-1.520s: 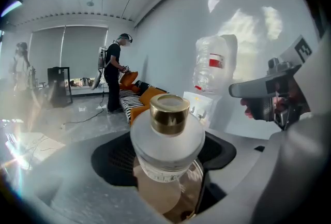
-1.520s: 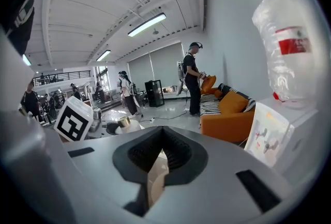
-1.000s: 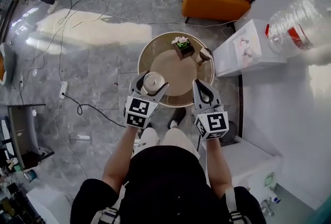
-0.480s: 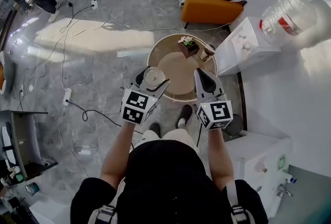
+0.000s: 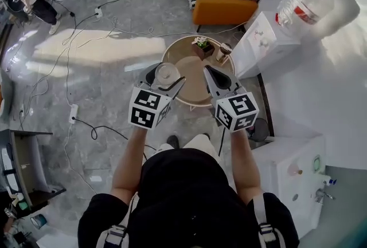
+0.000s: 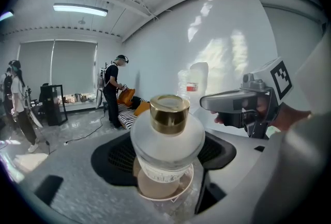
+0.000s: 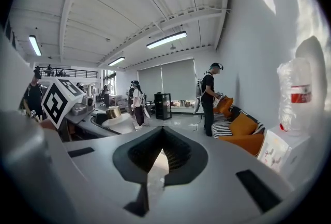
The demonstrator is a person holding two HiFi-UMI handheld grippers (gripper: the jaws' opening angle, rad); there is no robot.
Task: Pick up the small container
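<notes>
The left tongs [image 5: 166, 78] pinch a small frosted jar [image 6: 167, 135] with a gold cap, raised above the round bench [image 5: 194, 71]. The right tongs [image 5: 213, 75] are pressed together, empty.

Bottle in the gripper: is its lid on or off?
On: the gold cap sits atop the frosted bottle in the left gripper.
</notes>
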